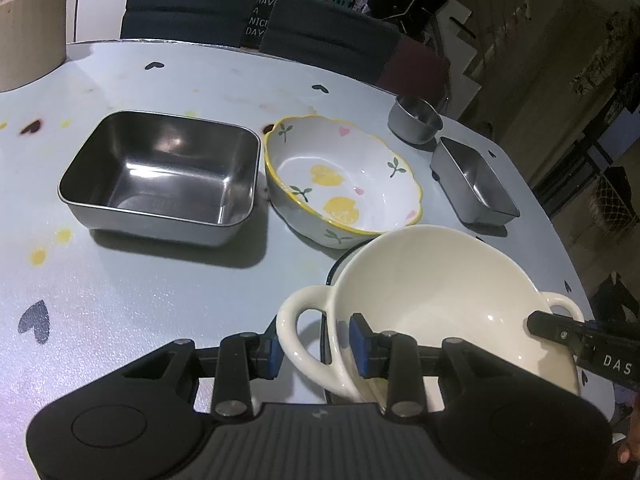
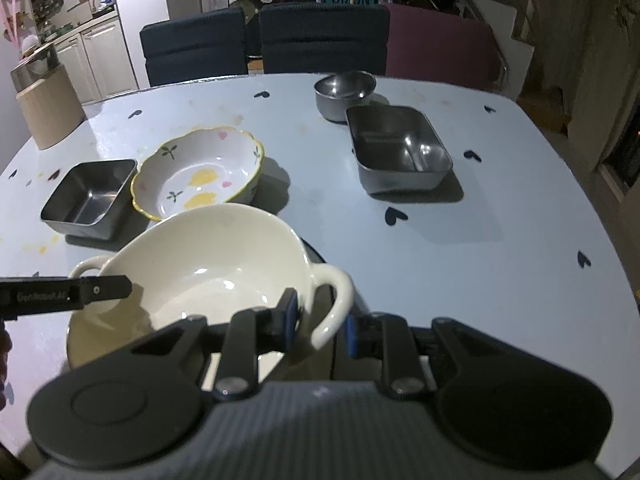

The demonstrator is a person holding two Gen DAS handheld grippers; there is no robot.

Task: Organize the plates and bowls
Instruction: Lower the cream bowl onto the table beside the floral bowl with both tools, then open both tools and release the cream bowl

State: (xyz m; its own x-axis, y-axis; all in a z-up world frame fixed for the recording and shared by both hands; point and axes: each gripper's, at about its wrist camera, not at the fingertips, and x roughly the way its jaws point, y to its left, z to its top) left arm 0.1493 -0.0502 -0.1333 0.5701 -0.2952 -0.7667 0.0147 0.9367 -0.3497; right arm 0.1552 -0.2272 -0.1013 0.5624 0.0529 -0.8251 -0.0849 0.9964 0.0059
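Observation:
A cream two-handled bowl [image 1: 432, 296] is at the table's near edge, above a dark-rimmed plate [image 1: 340, 266]. My left gripper [image 1: 318, 346] is shut on the bowl's left handle and rim. My right gripper [image 2: 320, 324] is shut on the bowl's right handle [image 2: 334, 304]. The bowl also shows in the right wrist view [image 2: 208, 256]. Behind it stands a flowered bowl with a yellow rim [image 1: 340, 176], which the right wrist view [image 2: 200, 172] also shows.
A large square steel container [image 1: 160, 172] stands left of the flowered bowl. A smaller steel tray [image 1: 476, 184] and a round steel bowl [image 1: 416, 118] stand at the right. A beige canister [image 2: 48, 108] is far left. Chairs [image 2: 324, 36] line the far edge.

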